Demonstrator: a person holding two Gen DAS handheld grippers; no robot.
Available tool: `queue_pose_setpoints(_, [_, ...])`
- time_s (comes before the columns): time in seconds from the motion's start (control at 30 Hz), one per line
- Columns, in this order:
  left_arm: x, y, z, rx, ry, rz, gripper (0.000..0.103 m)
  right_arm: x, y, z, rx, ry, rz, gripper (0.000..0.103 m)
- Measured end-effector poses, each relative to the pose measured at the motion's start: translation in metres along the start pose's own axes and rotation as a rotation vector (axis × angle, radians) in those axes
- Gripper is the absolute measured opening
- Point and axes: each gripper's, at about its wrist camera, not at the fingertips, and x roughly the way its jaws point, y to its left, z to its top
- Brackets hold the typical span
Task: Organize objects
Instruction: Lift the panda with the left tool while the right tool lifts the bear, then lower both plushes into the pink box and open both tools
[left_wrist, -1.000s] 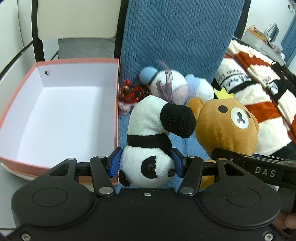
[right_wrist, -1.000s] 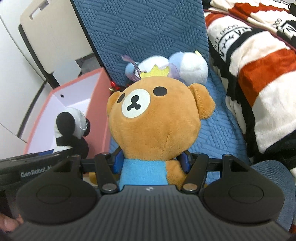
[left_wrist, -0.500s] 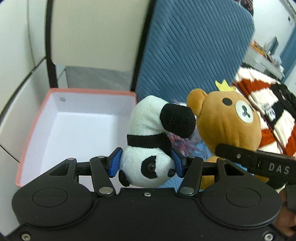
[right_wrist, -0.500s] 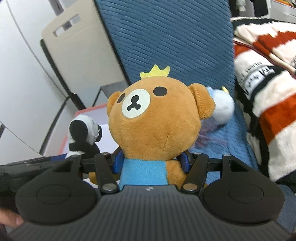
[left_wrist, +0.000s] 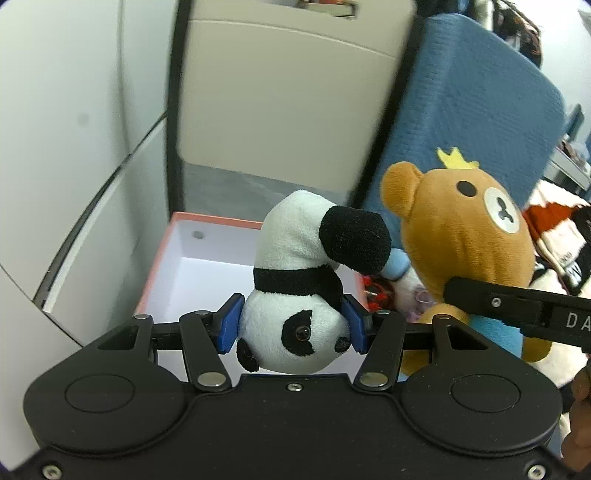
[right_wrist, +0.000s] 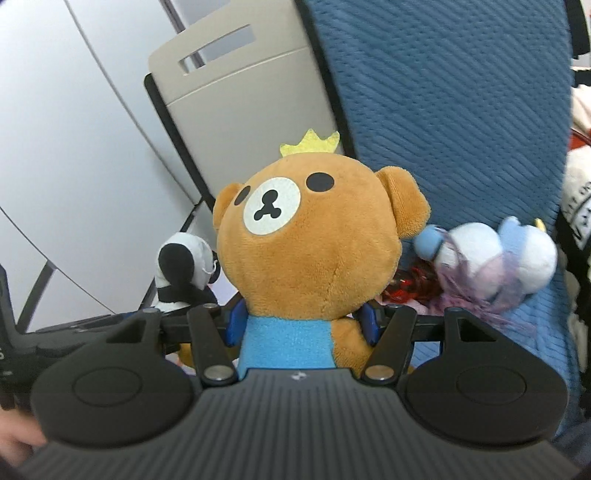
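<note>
Plush toys crowd us: our left gripper (left_wrist: 293, 326) pinches an upside-down black-and-white plush panda (left_wrist: 306, 295) above the pink-rimmed white cardboard box (left_wrist: 192, 254), our right gripper (right_wrist: 303, 321) clamps a brown plush bear with a yellow crown (right_wrist: 317, 240) beside that box; they may collide or snag its rim.

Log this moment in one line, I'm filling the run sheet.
left gripper: shut on panda plush | right gripper: shut on bear plush | pink box: open, below panda

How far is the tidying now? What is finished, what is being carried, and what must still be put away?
Done: nothing yet; the visible part of the pink box holds no toys. In hand: the left gripper is shut on the panda plush, held upside down above the box, and the right gripper is shut on the brown bear. Left: the white-and-blue plush and a red item lie on the blue cushion.
</note>
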Motion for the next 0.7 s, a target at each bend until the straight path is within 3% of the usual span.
queue_pose_setpoints(0.37, [0.058, 0.084, -0.012, -0.09, 0.089, 0.071, 0.054, 0.09, 0.041, -0.011, -0.056, 0.097, 0.017, 0.063])
queue_pose_setpoints(0.7, [0.12, 0.12, -0.025, -0.104, 0.192, 0.133, 0.054, 0.174, 0.052, -0.044, -0.076, 0.22, -0.001, 0.063])
